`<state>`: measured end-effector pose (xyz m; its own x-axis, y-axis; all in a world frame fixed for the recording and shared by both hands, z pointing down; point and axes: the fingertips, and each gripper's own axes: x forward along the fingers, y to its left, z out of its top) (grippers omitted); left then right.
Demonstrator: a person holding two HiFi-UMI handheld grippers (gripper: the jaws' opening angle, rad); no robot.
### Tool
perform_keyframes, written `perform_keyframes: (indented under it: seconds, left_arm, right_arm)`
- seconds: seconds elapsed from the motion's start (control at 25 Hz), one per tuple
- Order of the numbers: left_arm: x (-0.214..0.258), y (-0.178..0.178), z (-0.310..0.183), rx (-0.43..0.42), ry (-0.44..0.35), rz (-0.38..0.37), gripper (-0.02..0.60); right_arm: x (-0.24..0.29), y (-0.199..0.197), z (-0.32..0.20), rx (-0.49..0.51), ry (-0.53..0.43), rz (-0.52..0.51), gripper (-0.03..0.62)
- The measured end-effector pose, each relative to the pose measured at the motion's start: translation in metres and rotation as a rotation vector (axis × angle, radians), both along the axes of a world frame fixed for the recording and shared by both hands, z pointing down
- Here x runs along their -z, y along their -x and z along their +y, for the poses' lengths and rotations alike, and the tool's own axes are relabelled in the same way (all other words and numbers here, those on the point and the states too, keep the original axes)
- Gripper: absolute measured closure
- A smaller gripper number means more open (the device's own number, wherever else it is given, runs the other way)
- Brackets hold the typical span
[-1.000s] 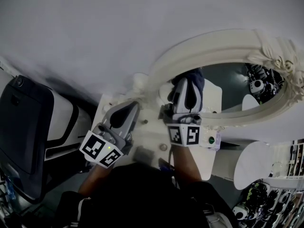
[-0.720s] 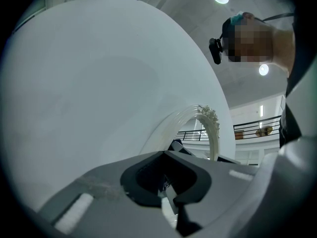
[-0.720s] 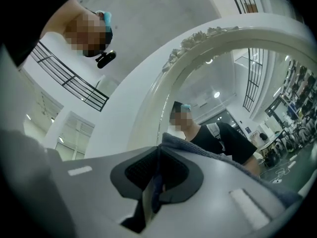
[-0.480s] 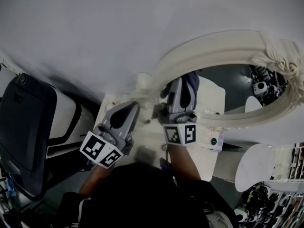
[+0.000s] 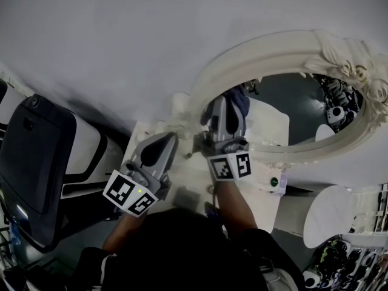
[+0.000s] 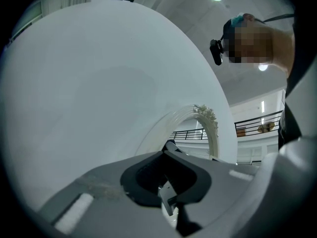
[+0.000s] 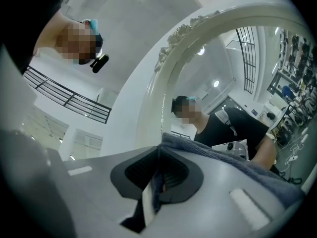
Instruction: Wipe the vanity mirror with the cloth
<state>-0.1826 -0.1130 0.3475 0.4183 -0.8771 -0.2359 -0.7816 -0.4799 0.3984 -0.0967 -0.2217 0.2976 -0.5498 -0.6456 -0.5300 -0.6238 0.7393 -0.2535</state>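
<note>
Right gripper (image 5: 230,109), pinching the cloth (image 5: 242,103), has slid left to the mirror's (image 5: 297,99) left edge, mid frame; wiping underway. Left gripper (image 5: 160,145) pressed together, empty, idle lower left.

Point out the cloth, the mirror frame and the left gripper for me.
cloth (image 7: 218,157): right gripper view, the fold draped over the jaw.
mirror frame (image 5: 267,46): head view, top of its arch.
left gripper (image 5: 170,138): head view, between its fingertips.

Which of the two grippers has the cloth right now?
The right gripper: it is shut on the blue cloth, up at the mirror. The left gripper is shut with nothing in it, off the glass.
</note>
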Motion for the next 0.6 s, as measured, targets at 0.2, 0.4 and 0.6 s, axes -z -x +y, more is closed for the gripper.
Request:
perform_keyframes:
  seconds: [0.2, 0.4, 0.6]
  left_arm:
    - [0.007, -0.005, 0.013, 0.022, -0.008, -0.013, 0.577]
    - [0.01, -0.017, 0.025, 0.025, -0.013, -0.021, 0.577]
    - [0.007, -0.042, 0.028, -0.008, -0.005, -0.028, 0.577]
  right_arm:
    - [0.002, -0.008, 0.01, 0.013, 0.011, -0.011, 0.571]
    - [0.005, -0.026, 0.03, 0.019, 0.006, -0.021, 0.571]
    - [0.0, -0.064, 0.053, -0.014, 0.007, -0.027, 0.569]
